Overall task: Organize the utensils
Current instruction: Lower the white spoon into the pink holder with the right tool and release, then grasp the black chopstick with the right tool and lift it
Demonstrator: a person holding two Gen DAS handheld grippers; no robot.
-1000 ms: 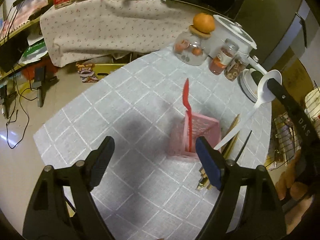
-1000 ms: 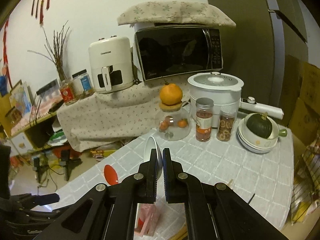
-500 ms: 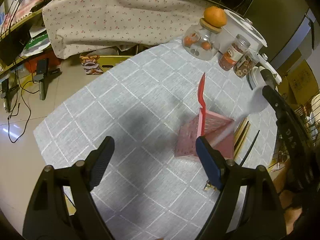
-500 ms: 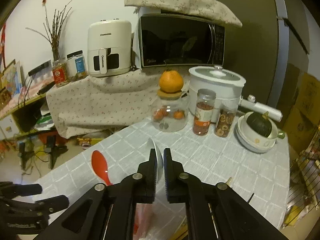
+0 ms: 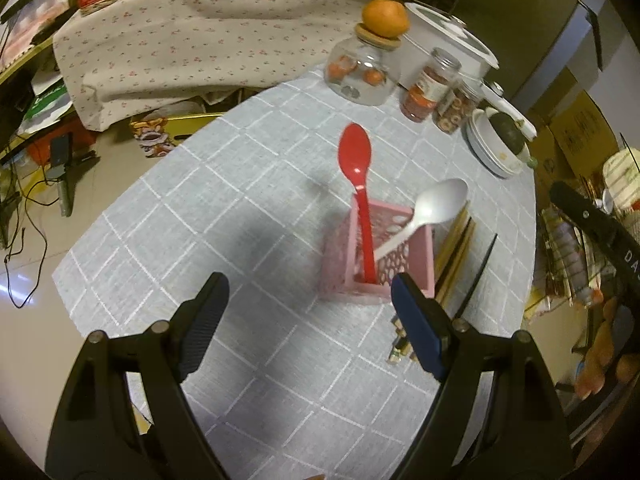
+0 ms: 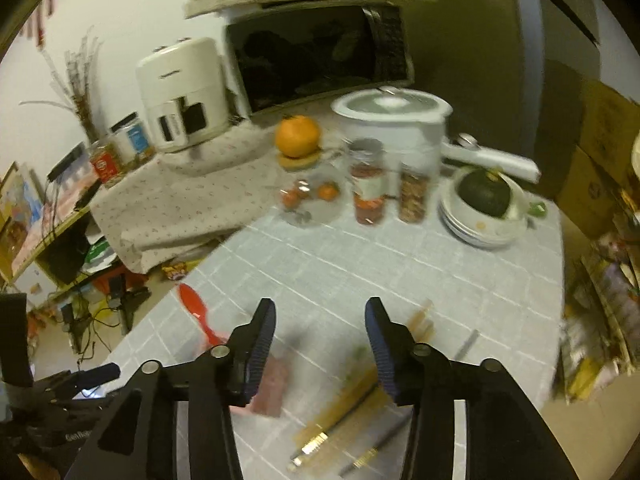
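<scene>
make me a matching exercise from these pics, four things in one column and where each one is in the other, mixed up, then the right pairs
Things:
1. red spoon
2. orange
3. chopsticks
4. dark green squash

Places:
A. lying flat on the tablecloth beside the pink holder
B. in the stack of white bowls
C. standing in the pink holder
D. on the lid of the glass jar

Pairs: 1-C, 2-D, 3-A, 4-B
</scene>
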